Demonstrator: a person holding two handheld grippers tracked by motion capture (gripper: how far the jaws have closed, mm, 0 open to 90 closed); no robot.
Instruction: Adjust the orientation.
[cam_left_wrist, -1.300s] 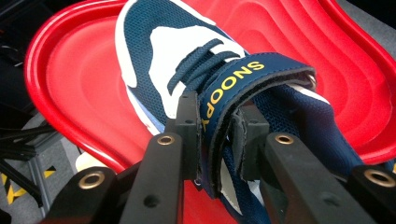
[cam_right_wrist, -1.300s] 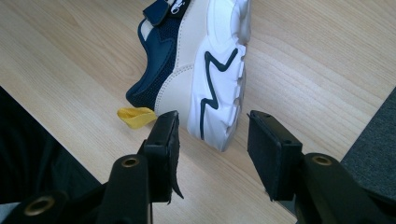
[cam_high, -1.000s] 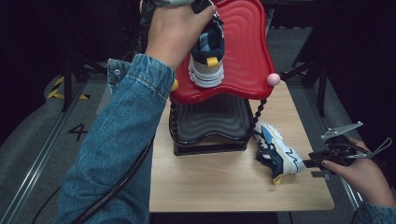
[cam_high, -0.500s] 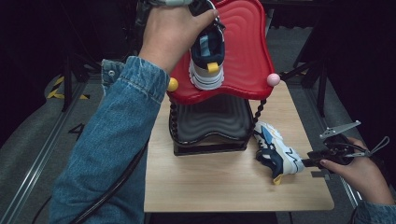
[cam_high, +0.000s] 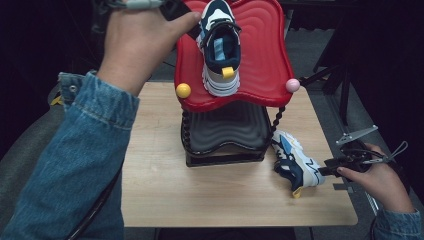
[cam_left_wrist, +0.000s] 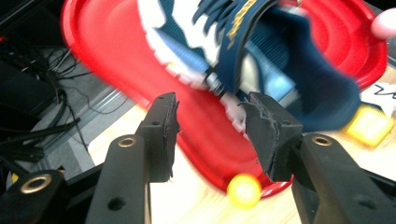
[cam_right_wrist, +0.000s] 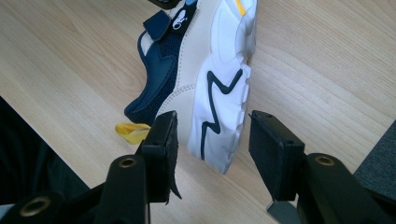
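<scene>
One shoe sits on the red rack's top tier; left gripper jaws just opened, nothing between. Second shoe lies on the worktop beside the rack; right gripper jaws open, straddling its heel. Light, soft upper: grip stiff sole

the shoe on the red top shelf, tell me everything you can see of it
The shoe on the red shelf is a small navy and white sneaker with a pale blue insole, a strap over the tongue, a chunky white sole and a yellow heel tab. It looks like mesh and synthetic leather. It lies sole-down along the wavy red shelf, heel toward the person. The left gripper is open beside it, not touching.
</scene>
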